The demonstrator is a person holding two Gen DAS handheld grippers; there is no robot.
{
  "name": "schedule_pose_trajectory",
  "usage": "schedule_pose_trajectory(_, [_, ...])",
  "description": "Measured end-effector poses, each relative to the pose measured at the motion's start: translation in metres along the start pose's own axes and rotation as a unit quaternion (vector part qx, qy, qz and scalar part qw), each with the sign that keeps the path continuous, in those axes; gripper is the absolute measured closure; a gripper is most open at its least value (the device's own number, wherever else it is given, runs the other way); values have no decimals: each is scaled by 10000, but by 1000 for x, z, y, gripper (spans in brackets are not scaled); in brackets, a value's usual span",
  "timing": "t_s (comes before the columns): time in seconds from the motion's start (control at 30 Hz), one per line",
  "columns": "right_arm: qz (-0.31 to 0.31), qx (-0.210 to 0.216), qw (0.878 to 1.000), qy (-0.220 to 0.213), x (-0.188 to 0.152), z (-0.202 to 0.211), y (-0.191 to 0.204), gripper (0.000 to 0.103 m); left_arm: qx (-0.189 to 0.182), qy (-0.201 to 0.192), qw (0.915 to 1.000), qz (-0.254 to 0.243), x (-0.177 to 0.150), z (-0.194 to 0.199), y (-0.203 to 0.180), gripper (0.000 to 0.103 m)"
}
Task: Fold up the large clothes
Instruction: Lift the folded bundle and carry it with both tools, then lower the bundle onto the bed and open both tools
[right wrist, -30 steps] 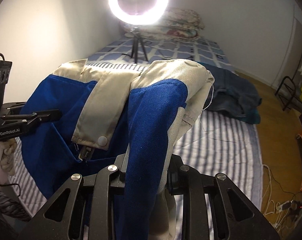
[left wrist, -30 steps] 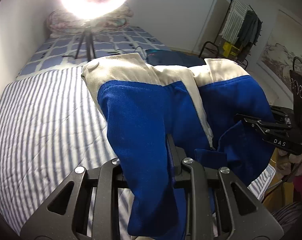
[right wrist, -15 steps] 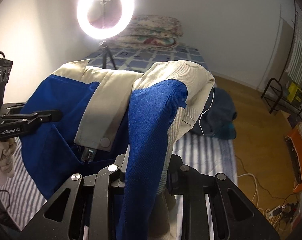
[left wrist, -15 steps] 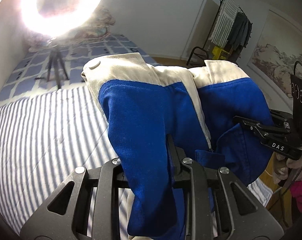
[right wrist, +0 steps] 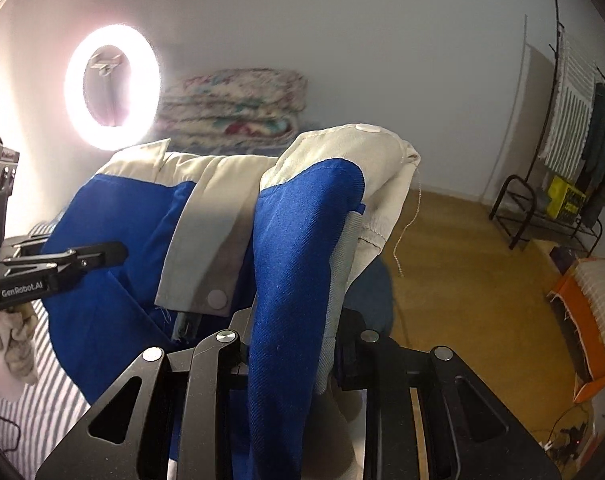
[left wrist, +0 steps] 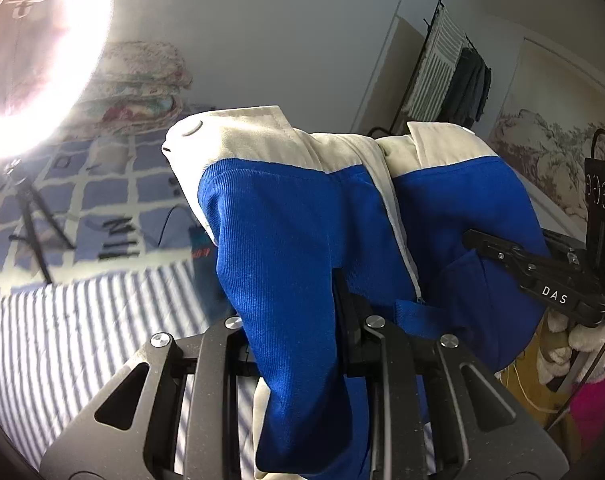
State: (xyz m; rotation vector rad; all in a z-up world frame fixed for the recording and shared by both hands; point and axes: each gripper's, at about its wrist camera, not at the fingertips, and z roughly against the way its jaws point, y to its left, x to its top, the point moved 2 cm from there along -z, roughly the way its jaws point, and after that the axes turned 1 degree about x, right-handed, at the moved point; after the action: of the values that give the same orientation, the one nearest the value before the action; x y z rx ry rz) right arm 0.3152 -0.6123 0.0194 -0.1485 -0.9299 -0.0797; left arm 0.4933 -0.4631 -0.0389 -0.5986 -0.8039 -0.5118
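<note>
A large blue garment with cream bands hangs in the air between both grippers, above the striped bed. My left gripper is shut on a blue fold of it. My right gripper is shut on another blue and cream fold. Each gripper shows in the other's view: the right one at the right edge, the left one at the left edge. The fingertips are hidden by cloth.
A lit ring light on a tripod stands on the bed with folded quilts behind it. A dark blue garment lies at the bed's edge. A clothes rack and an orange basket stand on the wooden floor at the right.
Both grippers have lifted and tilted upward with the garment, so the bed has dropped lower in view and the wall fills more of it. Both grips are unchanged.
</note>
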Motion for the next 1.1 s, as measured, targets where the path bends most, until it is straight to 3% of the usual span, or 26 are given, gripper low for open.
schedule_pose_trajectory(0.33, [-23,-195,9998,-82,21,-63,-28,80,130,-144,9997,148,38,-79,12,81])
schedule_pose_trajectory(0.63, [-237,-66,9990,380,-3,-129,-53,79,491,354,9974,403,8,-147,50,81])
schedule_pose_trajectory(0.7, [-408,-273,9970,604,-10,-141,-66,72,650,382,9964,395,-2,-156,57,79])
schedule_pose_trajectory(0.8, [-680,-663,9921,823,-20,-150,-91,57,782,417,9949,481,-8,-163,64,66])
schedule_pose_trajectory(0.87, [-838,-860,9890,862,-27,-149,-102,56,876,498,9934,542,-9,-166,67,51])
schedule_pose_trajectory(0.97, [-1044,-875,9860,958,-38,-149,-114,48,1123,465,9915,461,-11,-165,68,39])
schedule_pose_trajectory(1.1, [-1006,-1001,9851,970,-39,-144,-114,44,1264,460,9903,346,-12,-160,66,37])
